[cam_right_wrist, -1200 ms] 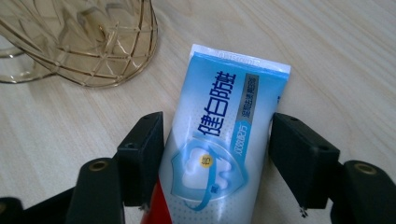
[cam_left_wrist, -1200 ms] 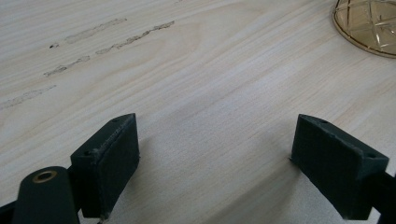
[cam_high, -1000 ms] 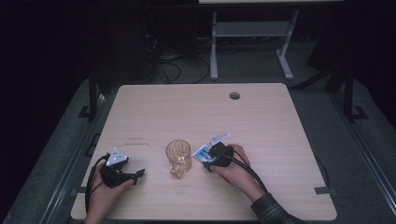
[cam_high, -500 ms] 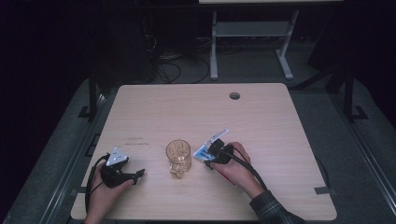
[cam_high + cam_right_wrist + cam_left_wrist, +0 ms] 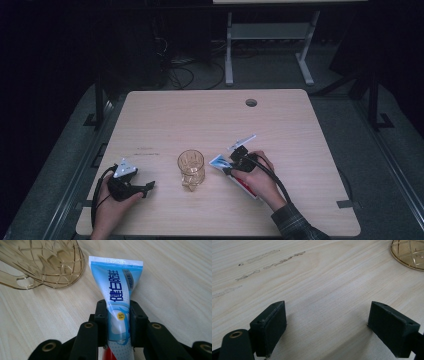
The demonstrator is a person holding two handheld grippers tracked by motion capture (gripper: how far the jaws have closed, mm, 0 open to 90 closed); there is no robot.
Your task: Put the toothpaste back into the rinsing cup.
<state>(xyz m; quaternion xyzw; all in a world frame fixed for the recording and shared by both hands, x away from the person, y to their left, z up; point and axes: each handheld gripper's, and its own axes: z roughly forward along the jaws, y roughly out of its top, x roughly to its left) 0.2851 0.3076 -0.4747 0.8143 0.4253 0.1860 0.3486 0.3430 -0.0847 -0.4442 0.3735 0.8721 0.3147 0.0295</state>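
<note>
Right gripper view: the tube (image 5: 119, 297) of toothpaste lies flat on the table (image 5: 175, 290), its crimped end pointing away from the camera toward the glass (image 5: 50, 265), which stands just beside that end without touching it. The right gripper (image 5: 119, 322) has its two black jaws on either side of the tube's middle, pads pressed against the blue-and-white skin; they have just been closing, and the tube now sits pinched between them. In the high view the right hand (image 5: 260, 180) comes in from the lower right with the forearm angled toward the table's middle, a plaid sleeve (image 5: 295, 225) at the wrist, the gripper held low and pointing left toward the glass, while the tube runs under the hand with its red end toward the person. The left hand (image 5: 112, 200) rests near the front left corner, well apart from the glass. The left gripper (image 5: 327, 325) lies low over bare wood, its jaws spread wide with nothing between them. Counted: one tube, one glass, two grippers, two hands, one table with one round hole (image 5: 251, 102) near its far edge.
</note>
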